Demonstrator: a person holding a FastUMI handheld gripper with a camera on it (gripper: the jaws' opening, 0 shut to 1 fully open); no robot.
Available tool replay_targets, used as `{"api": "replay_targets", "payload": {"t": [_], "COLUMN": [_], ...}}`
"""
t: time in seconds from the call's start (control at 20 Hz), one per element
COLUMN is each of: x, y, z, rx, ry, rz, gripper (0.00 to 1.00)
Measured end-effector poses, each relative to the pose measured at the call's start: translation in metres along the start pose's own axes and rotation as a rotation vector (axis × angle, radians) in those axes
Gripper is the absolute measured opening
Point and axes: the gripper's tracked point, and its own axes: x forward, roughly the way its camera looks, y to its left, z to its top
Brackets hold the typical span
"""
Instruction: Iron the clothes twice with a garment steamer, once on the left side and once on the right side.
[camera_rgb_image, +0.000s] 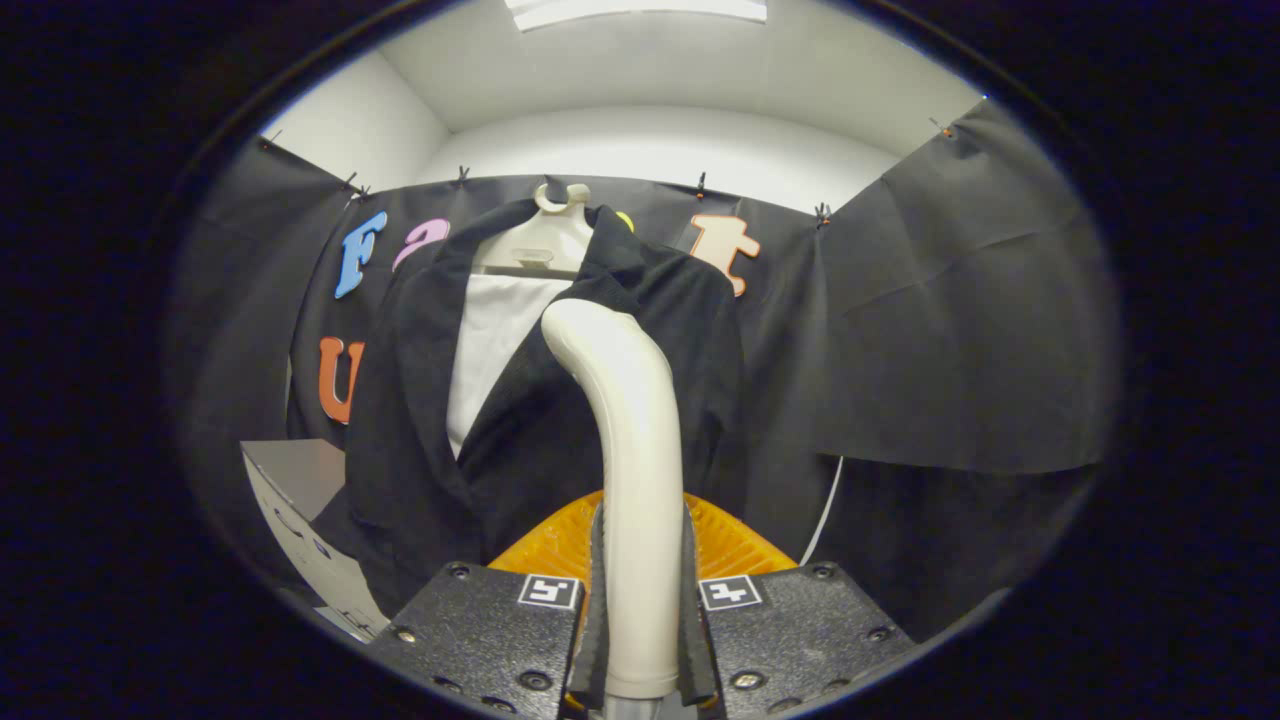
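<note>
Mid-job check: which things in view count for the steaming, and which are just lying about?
For the job:
- garment steamer, handle clamped between the gripper fingers
- black jacket just beyond, over a white shirt
- hanger holding them

Lying about:
- cardboard box beside the jacket's lower edge
- white cable against the cloth wall
- orange ribbed piece behind the fingers
</note>
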Motion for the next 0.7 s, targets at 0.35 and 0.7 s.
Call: {"api": "replay_targets", "payload": {"t": [0.35,0.7], "x": [-0.018,-0.037], "y": [0.003,0.010], "z": [-0.045,-0.069], "rx": [0.007,-0.022], "ry": [0.124,0.191], "rz": [-0.074,-0.107], "gripper": [0.30,0.30]}}
